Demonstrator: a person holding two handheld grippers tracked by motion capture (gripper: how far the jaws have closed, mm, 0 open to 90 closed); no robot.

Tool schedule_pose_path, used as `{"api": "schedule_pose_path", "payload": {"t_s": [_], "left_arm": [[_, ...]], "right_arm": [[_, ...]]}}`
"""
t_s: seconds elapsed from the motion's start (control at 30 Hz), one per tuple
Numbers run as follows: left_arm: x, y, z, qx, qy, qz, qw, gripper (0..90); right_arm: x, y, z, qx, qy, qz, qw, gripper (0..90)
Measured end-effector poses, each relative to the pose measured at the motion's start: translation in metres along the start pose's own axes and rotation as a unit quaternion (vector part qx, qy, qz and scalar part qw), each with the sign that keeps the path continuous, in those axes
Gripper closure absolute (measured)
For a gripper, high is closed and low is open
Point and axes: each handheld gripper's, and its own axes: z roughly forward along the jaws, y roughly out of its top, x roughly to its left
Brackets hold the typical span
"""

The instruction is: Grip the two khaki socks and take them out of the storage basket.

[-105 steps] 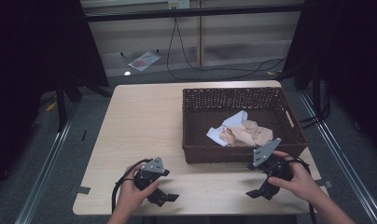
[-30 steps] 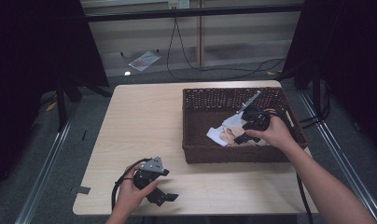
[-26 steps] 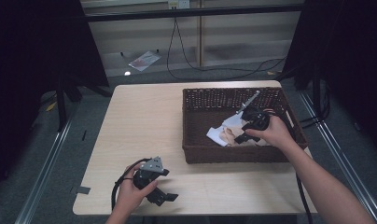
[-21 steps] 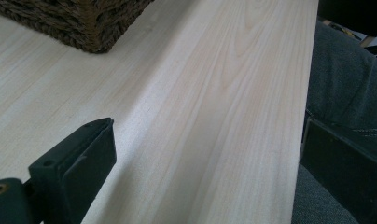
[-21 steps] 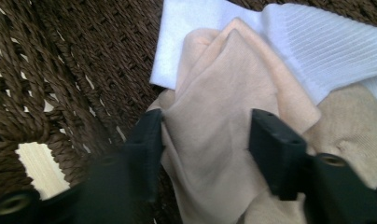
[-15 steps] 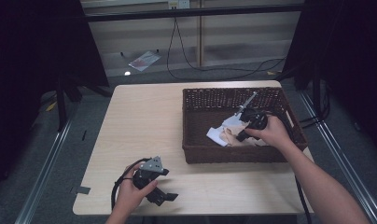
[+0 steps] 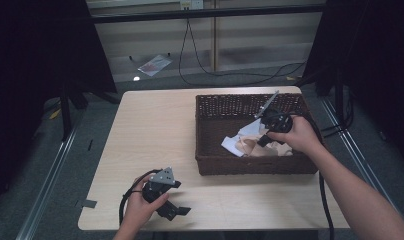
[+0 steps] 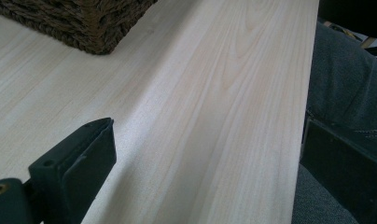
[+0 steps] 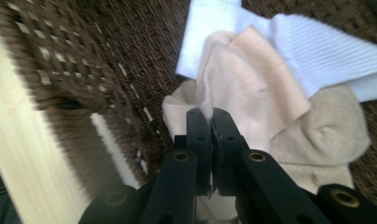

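I'm looking at my right gripper down in the basket: its jaws have just been closing and are now pinching a fold of the beige sock, which is lying on the white sock at the basket's near side. So the grasp looks made, and lifting comes next. My left gripper is resting on the table, jaws apart, holding nothing.
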Motion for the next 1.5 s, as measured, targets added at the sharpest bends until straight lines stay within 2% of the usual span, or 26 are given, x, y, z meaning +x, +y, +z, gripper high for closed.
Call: {"api": "schedule_pose_path", "payload": {"t_s": [0.4, 0.6, 0.77, 0.8, 0.87, 0.93, 1.13, 1.23, 1.33, 1.5], "left_arm": [[0.000, -0.001, 0.002, -0.005, -0.001, -0.004, 1.0000, 3.1], [0.000, -0.001, 0.002, -0.009, -0.003, -0.005, 0.9999, 3.1], [0.000, -0.001, 0.003, -0.008, -0.003, -0.004, 1.0000, 3.1], [-0.001, 0.000, 0.002, -0.004, 0.003, -0.004, 1.0000, 3.1], [0.000, -0.001, 0.002, -0.009, -0.003, -0.005, 0.9999, 3.1], [0.000, -0.001, 0.001, -0.006, -0.001, -0.004, 1.0000, 3.2], [-0.001, -0.001, 0.003, -0.012, -0.003, -0.005, 0.9999, 3.2], [0.000, 0.000, 0.001, -0.002, -0.001, -0.001, 1.0000, 3.1], [0.000, 0.000, 0.001, -0.002, 0.001, -0.003, 1.0000, 3.1], [-0.001, 0.000, 0.002, -0.005, -0.002, -0.004, 1.0000, 3.1]], "right_arm": [[0.001, 0.004, -0.049, -0.010, 0.001, -0.001, 1.0000, 88.0], [0.001, 0.006, -0.071, -0.028, 0.005, 0.004, 0.9996, 87.9], [0.004, 0.007, -0.083, -0.031, 0.008, -0.003, 0.9995, 87.9], [0.005, 0.007, -0.086, -0.032, 0.008, -0.004, 0.9995, 87.9], [0.007, 0.006, -0.090, -0.028, 0.010, -0.003, 0.9995, 87.9], [0.008, 0.006, -0.094, -0.031, 0.011, -0.004, 0.9995, 87.9], [0.014, 0.003, -0.109, -0.043, 0.018, -0.013, 0.9988, 87.8], [0.017, 0.001, -0.117, -0.052, 0.022, -0.018, 0.9983, 87.8], [0.020, 0.000, -0.124, -0.059, 0.032, -0.021, 0.9975, 87.8], [0.028, -0.002, -0.135, -0.065, 0.036, -0.036, 0.9966, 87.7]]}}
